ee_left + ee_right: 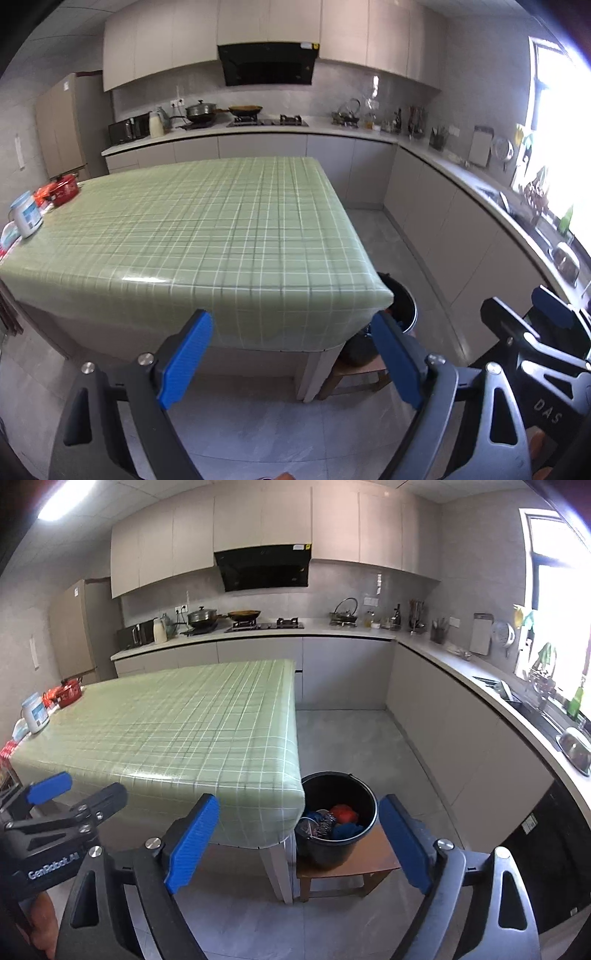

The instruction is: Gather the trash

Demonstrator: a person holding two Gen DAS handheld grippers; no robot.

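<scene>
A black bucket [338, 812] stands on a low wooden stool [347, 867] by the near right corner of the table. Red, blue and silvery scraps of trash [332, 821] lie inside it. In the left wrist view the table corner hides most of the bucket [404, 306]. My right gripper [299, 845] is open and holds nothing, back from the table, with the bucket seen between its blue fingers [192, 845]. My left gripper [291, 362] is also open and holds nothing, facing the table's near edge. Each gripper shows at the edge of the other's view.
The table [192, 229] wears a green checked cloth. A white jar [26, 218], a red pot [64, 188] and packets sit at its far left edge. Grey cabinets and a counter [461, 664] with a stove, pans and sink line the back and right walls. Grey floor lies between.
</scene>
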